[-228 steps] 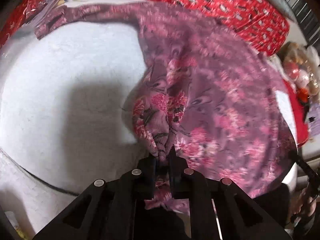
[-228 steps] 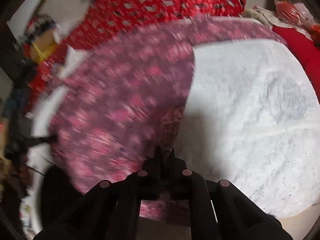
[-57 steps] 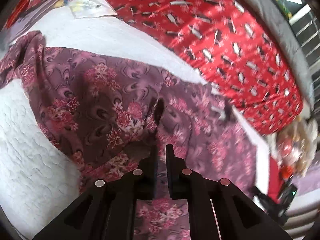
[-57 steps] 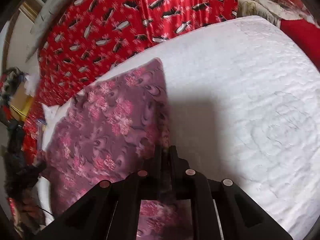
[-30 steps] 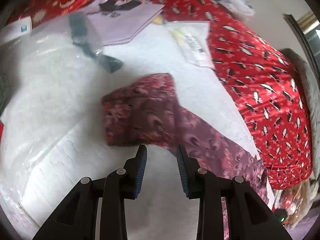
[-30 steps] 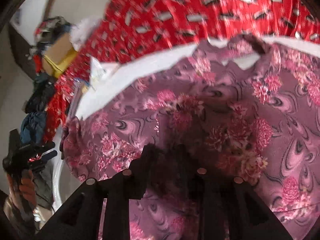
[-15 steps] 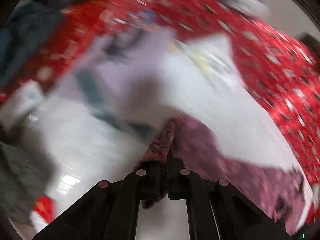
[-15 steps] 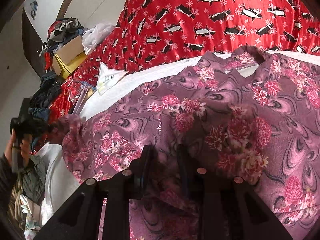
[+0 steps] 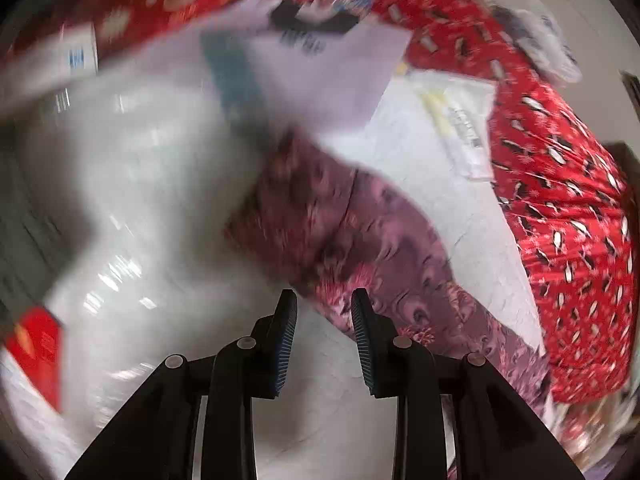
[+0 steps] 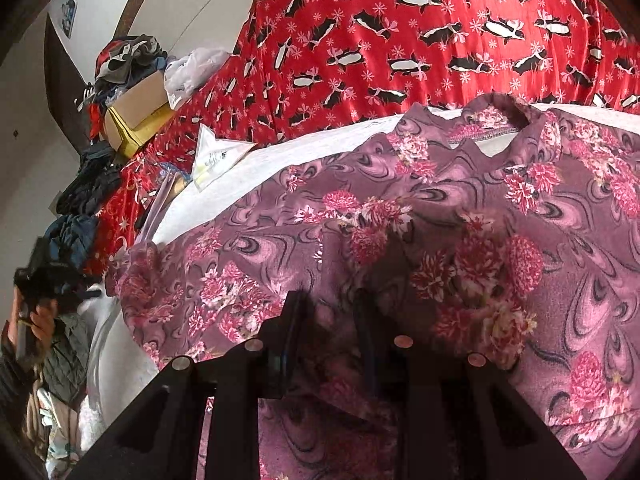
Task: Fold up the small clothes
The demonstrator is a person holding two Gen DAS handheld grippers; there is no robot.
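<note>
A purple garment with pink flowers (image 10: 460,232) lies spread on a white quilted bed (image 10: 280,152), its neckline at the far side. In the left wrist view its sleeve (image 9: 360,232) lies on the white bed (image 9: 320,400), its end just ahead of my left gripper (image 9: 324,304), which is open and empty. My right gripper (image 10: 326,304) is open, low over the body of the garment; its fingers hold nothing.
A red blanket with black-and-white figures (image 10: 420,40) lies behind the garment. Papers and plastic bags (image 9: 328,60) lie past the sleeve. A cardboard box and heaped clothes (image 10: 132,92) are at far left. The left hand (image 10: 36,316) shows at the left edge.
My left gripper was shut on the sleeve end half a second ago; now it is open and the sleeve lies on the bed. The right gripper has barely moved and stays open.
</note>
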